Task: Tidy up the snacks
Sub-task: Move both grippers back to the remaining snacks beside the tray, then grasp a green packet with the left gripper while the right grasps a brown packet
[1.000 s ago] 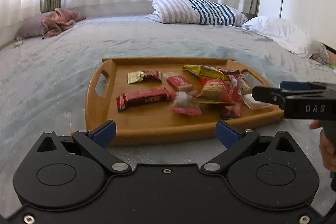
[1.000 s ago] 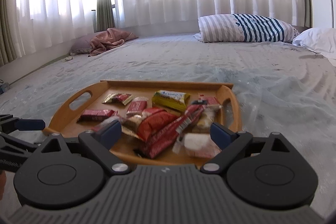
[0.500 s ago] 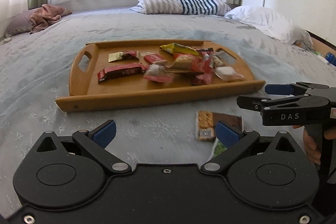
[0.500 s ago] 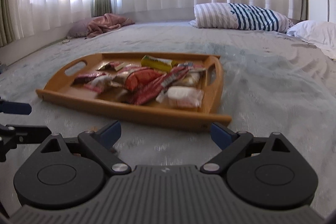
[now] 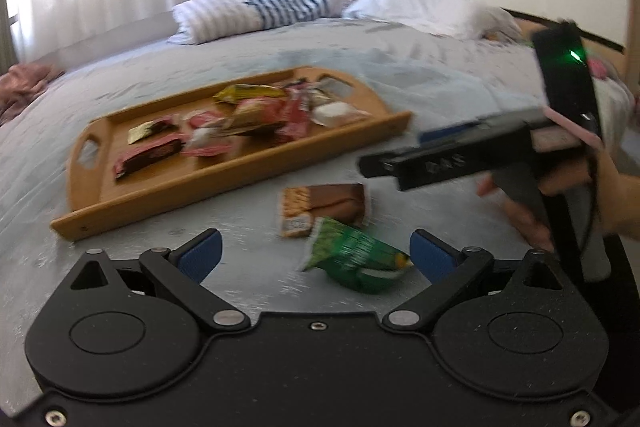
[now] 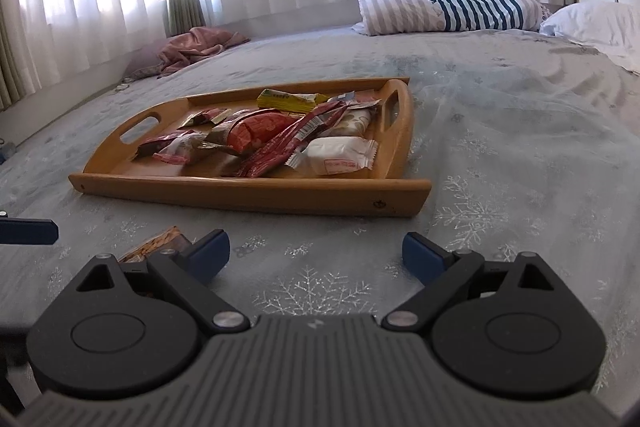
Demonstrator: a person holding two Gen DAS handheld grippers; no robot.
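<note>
Your left gripper (image 5: 314,253), fingers spread and empty, sits nearest the green packet (image 5: 354,259), just ahead, slightly right.

1. One wooden serving tray with two cut-out handles (image 6: 394,197) lies on the bed.
2. About ten wrapped snacks are piled in the tray; overlap makes the exact count unclear. They include one yellow-green packet (image 6: 290,100), one white packet (image 6: 340,155) and one long red stick wrapper (image 6: 294,139).
3. Two snacks lie on the blanket outside the tray: one brown cracker packet (image 5: 324,205) and one green crinkled bag (image 5: 356,259).
4. Two pillows: one blue-and-white striped pillow (image 6: 448,9), one plain white pillow (image 6: 596,27).
5. One crumpled pink cloth (image 6: 192,49).
</note>
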